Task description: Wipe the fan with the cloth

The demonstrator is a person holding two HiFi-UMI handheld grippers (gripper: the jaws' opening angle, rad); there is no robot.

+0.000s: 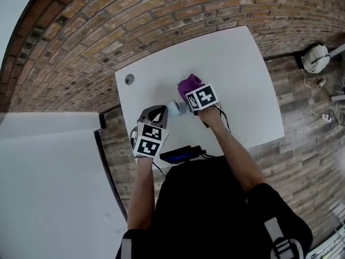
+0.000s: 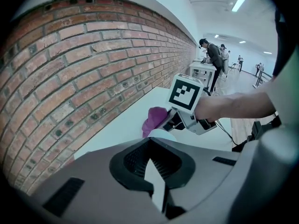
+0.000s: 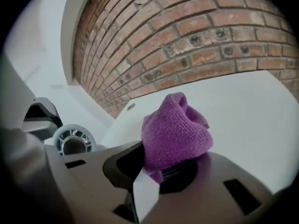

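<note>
Head-cam view, steeply down: a person stands at a white counter (image 1: pixel 237 63) set vs. a red-brick wall (image 1: pixel 108 15). The left tool (image 1: pixel 161 112) has its jaws closed together. A small white round fan (image 1: pixel 175 108) sits right at their tips, over the counter's near half. Can't tell whether the tips pinch its base. The right tool (image 1: pixel 190 93) is clamped on a bunched purple terry cloth (image 3: pixel 175 129), w/ most of the cloth bulging past the jaws. The cloth is just beside the fan, on its far-right side, prob. not touching. Step in hand, as I judge it: the wiping itself, w/ the cloth off the fan at this instant. Next move calls for bringing the cloth onto the fan's face & rubbing across it, while the left tool keeps the fan steady.
</note>
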